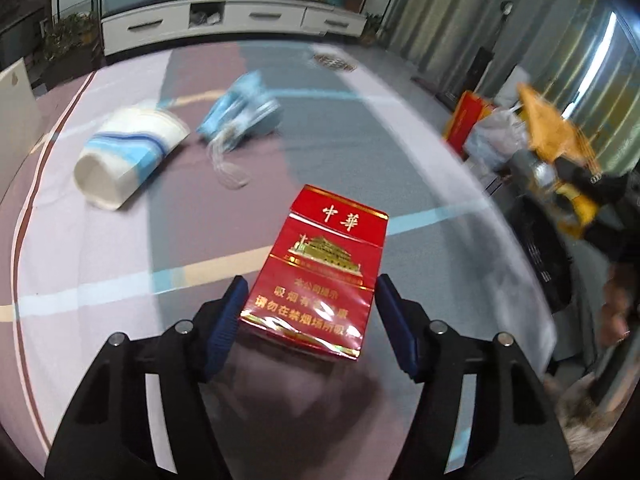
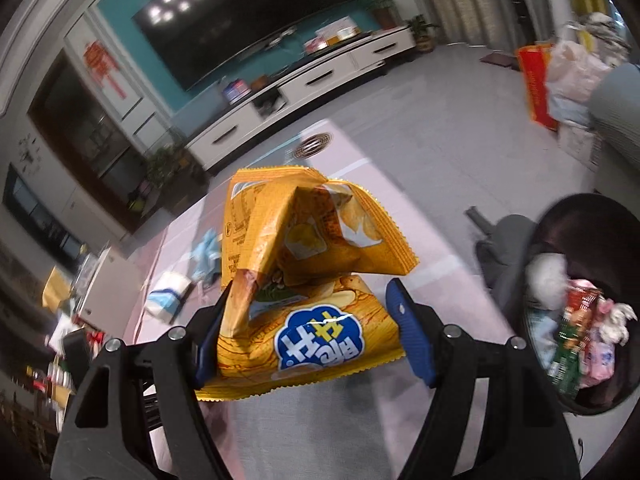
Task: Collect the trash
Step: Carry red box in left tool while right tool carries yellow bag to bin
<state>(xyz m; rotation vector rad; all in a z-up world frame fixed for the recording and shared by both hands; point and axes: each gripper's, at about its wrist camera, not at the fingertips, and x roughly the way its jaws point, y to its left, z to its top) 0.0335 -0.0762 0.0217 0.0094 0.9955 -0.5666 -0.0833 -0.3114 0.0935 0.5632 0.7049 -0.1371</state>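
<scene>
A red cigarette pack (image 1: pixel 320 276) lies on the patterned tablecloth (image 1: pixel 100 260) between the blue pads of my left gripper (image 1: pixel 310 300); the jaws stand open on either side of it, the left pad close to it. My right gripper (image 2: pixel 310 312) is shut on a crumpled yellow snack bag (image 2: pixel 304 280) and holds it up off the table; it shows blurred in the left wrist view (image 1: pixel 556 136). A black trash bin (image 2: pixel 588 312) with several wrappers inside stands at the right, below the bag.
A white and blue paper cup (image 1: pixel 128 156) lies on its side at the table's left, also in the right wrist view (image 2: pixel 168 296). A crumpled blue face mask (image 1: pixel 240 112) lies beyond it. A TV cabinet (image 1: pixel 232 20) stands behind. Bags (image 2: pixel 560 80) sit on the floor at right.
</scene>
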